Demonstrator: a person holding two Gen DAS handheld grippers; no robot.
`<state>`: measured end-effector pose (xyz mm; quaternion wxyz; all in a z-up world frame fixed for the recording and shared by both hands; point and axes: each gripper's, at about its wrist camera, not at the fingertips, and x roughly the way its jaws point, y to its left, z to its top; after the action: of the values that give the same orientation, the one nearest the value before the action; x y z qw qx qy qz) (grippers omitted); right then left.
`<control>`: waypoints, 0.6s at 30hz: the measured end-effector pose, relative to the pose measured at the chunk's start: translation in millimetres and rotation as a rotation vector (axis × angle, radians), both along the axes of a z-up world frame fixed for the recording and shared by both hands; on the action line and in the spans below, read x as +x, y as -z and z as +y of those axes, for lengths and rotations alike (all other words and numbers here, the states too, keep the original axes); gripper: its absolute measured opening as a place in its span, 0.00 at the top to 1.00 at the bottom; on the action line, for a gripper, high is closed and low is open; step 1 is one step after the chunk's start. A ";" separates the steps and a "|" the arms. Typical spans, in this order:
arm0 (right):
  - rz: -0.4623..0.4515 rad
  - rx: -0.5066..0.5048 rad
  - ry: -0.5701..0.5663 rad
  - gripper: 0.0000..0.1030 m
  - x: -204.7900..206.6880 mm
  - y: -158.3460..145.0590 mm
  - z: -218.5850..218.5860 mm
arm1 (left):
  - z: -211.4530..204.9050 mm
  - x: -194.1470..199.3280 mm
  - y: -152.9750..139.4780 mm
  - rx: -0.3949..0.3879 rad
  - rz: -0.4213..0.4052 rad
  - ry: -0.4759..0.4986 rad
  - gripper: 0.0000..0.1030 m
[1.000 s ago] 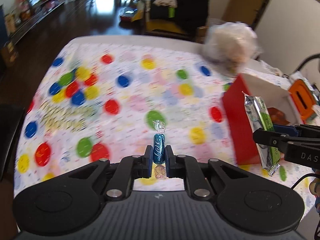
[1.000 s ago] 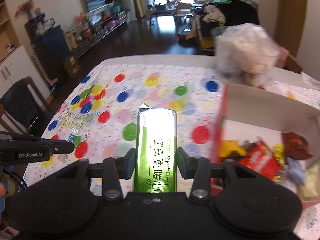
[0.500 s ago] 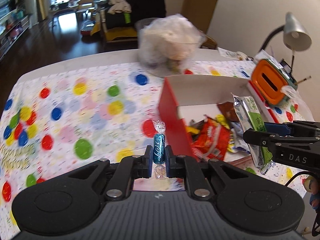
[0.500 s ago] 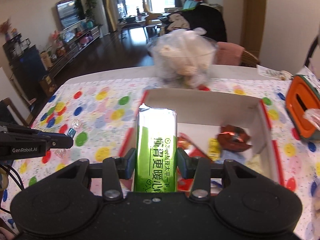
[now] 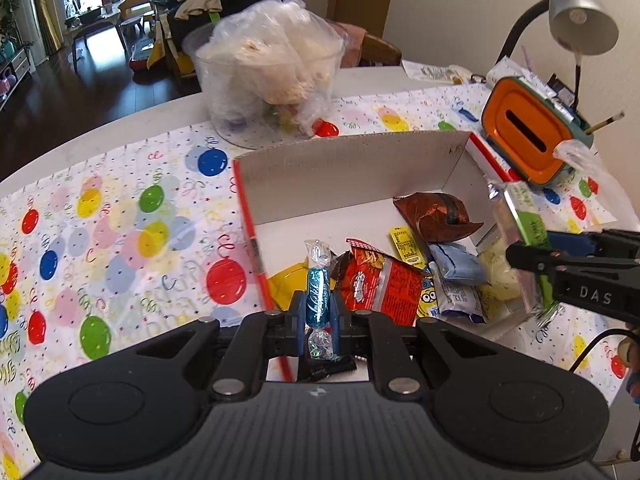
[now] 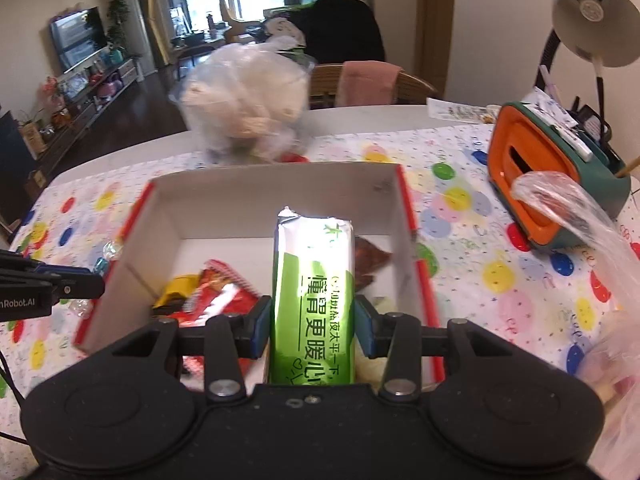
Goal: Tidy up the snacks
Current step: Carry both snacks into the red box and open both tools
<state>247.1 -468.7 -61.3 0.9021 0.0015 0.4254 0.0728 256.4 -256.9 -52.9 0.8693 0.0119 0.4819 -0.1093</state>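
Left wrist view: Swinging my left gripper [image 5: 319, 308] away from the open stretch of spotted cloth seen a second ago, I am now bringing it over the near left corner of the red-edged box [image 5: 352, 168].
Left jaws: they are pinching shut on the blue twist-wrapped candy [image 5: 318, 294], which is standing upright between them, above the red snack bag [image 5: 380, 284] lying in the box.
Right gripper from here: my right gripper [image 5: 532, 256] is reaching in from the right edge, carrying the green packet [image 5: 524, 220] over the box's right side.
Right wrist view: the box [image 6: 280, 184], which sat off to the right a second ago, is now lying straight ahead of me on the desk [image 6: 460, 112].
Right jaws: they are closing narrowly on the green packet [image 6: 314, 300], held upright over the box's interior.
Meaning for the task: I am judging both snacks to be placed for dropping in; neither is released yet.
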 end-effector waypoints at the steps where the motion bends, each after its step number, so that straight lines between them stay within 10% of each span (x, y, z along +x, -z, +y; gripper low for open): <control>1: 0.004 -0.001 0.005 0.61 3.9 2.1 -2.6 | -4.3 4.0 2.3 0.005 0.006 0.003 0.88; 18: 0.112 -0.038 -0.046 0.61 38.7 45.3 6.6 | -40.4 43.9 48.2 0.114 0.115 0.027 0.88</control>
<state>285.8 -462.1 -106.6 0.8748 -0.0213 0.4765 0.0852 300.3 -297.3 -101.1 0.8365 0.0614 0.5364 -0.0940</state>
